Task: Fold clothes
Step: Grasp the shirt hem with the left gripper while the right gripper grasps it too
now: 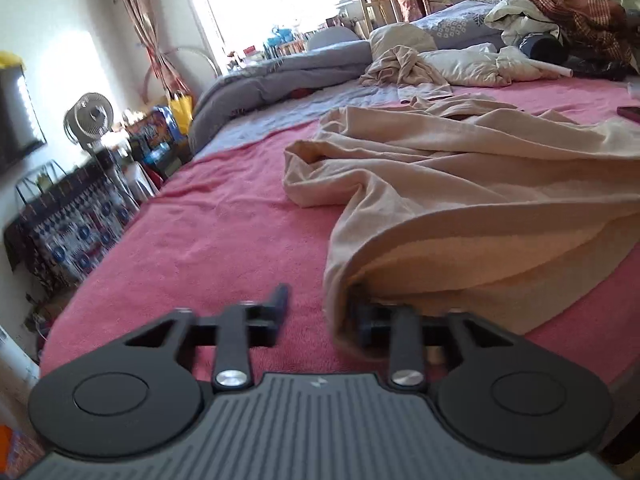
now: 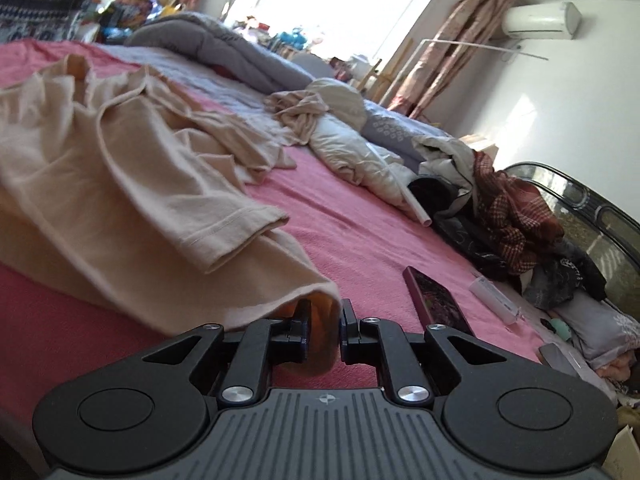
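Pink bedspread [image 2: 360, 216] holds beige garment [image 2: 120, 168] beside phone [image 2: 438, 300].

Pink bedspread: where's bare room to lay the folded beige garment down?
Free: the pink bedspread between its left edge and the beige garment. Tighter: the strip between garment and phone. Crowded: the headboard-side clothes pile.

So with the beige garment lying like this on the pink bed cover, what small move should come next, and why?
Probably close the left gripper on the hem. Its jaws stand open with the beige garment draped over one finger, while the right gripper already pinches the opposite corner, low over the pink bed cover.
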